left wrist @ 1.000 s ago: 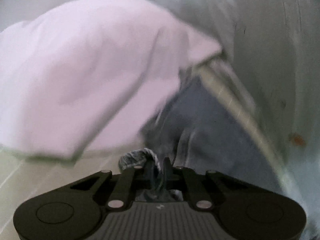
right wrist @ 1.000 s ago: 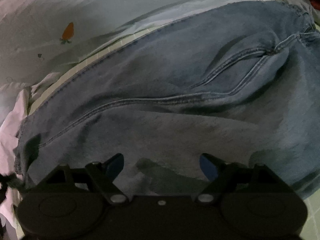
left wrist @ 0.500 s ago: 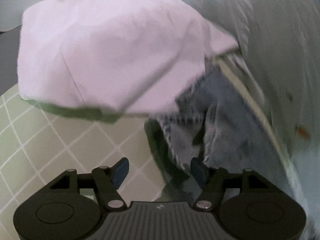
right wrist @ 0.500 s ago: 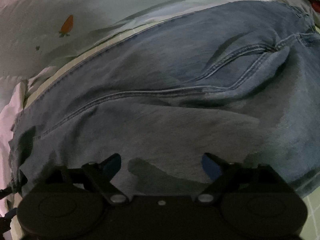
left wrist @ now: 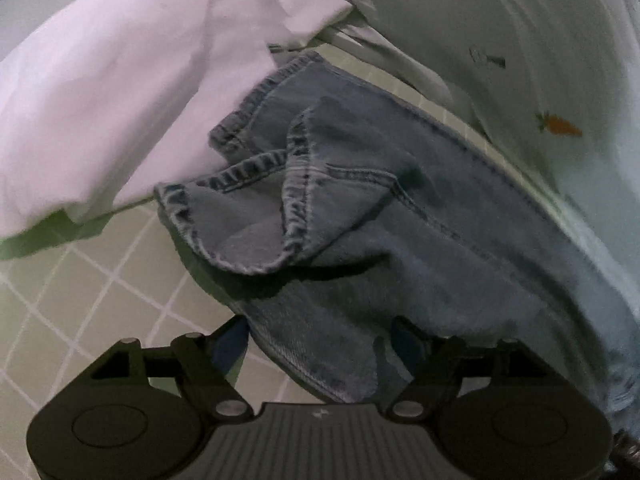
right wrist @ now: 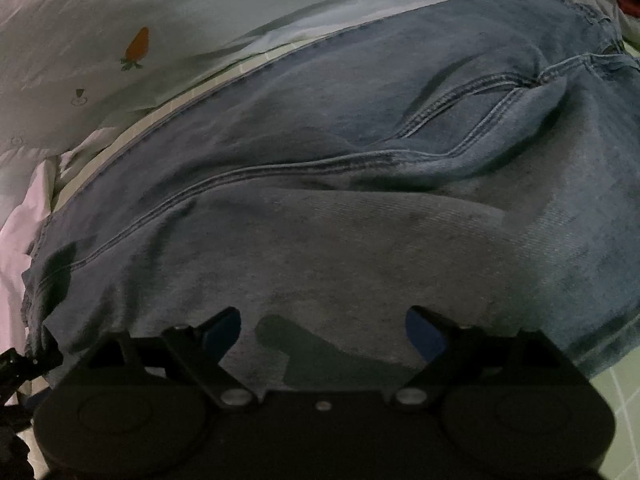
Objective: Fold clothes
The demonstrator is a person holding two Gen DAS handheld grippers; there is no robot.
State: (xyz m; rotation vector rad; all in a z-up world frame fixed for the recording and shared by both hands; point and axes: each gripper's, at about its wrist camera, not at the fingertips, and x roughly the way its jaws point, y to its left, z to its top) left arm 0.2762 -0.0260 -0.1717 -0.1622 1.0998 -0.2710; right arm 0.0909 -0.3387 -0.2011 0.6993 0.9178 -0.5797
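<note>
Denim jeans [left wrist: 400, 208] are lying bunched; we are hovering both jaws spread, needing a square hem [left wrist: 248, 168] grip.

No words, numbers or brand names can be read anywhere. The only signs are small printed pictures on the pale sheet [right wrist: 168, 20]: an orange carrot [right wrist: 138, 46] with a green top, and a tiny dark motif [right wrist: 80, 96] near it, too small to make out. The carrot [left wrist: 560, 125] also shows from the left wrist. The left tool [left wrist: 320, 346] carries a small pale mark [left wrist: 320, 413], unreadable.
</note>
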